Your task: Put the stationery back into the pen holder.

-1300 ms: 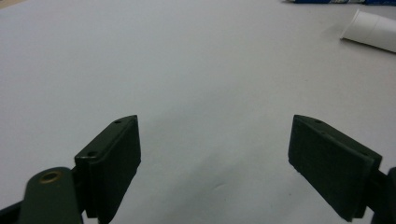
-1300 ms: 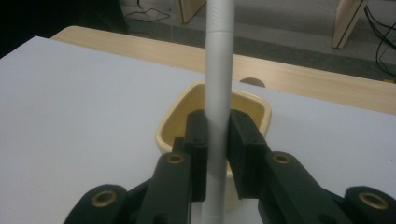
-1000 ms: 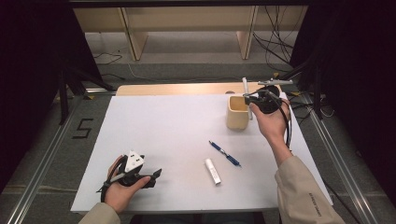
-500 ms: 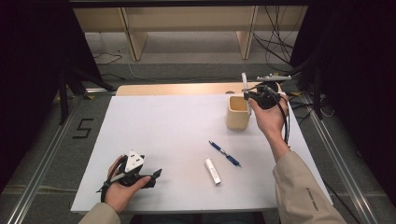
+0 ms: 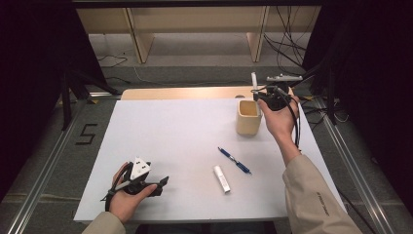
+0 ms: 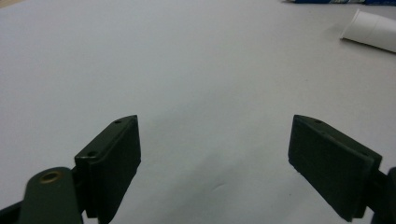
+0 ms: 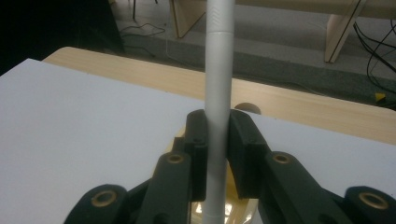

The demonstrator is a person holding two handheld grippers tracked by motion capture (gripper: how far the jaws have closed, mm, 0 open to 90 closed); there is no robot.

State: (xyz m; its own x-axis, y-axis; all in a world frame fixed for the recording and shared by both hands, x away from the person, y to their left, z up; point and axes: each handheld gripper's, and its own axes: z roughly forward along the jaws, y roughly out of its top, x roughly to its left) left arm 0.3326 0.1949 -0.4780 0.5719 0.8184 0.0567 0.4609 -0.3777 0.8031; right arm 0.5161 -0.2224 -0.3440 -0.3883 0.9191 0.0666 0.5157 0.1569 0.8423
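Note:
My right gripper [image 5: 258,97] is shut on a white pen [image 7: 218,93] and holds it upright above the tan cup [image 5: 248,117] at the back right of the white table. In the right gripper view the cup's rim [image 7: 243,207] shows just below the jaws. A blue pen [image 5: 234,160] and a short white marker [image 5: 221,178] lie flat on the table in front of the cup. My left gripper [image 5: 160,184] rests near the front left edge, open, with nothing between its jaws. Its own view shows the white marker's end [image 6: 371,30] far off.
The white table top [image 5: 170,136] lies on a wooden board [image 5: 185,93] whose strip shows at the back. Cables [image 5: 292,44] trail on the floor behind, beside wooden shelf legs [image 5: 139,41]. Metal rails [image 5: 44,165] run along both sides of the table.
The right hand has lifted the white pen a little above the cup. The left hand has stayed put.

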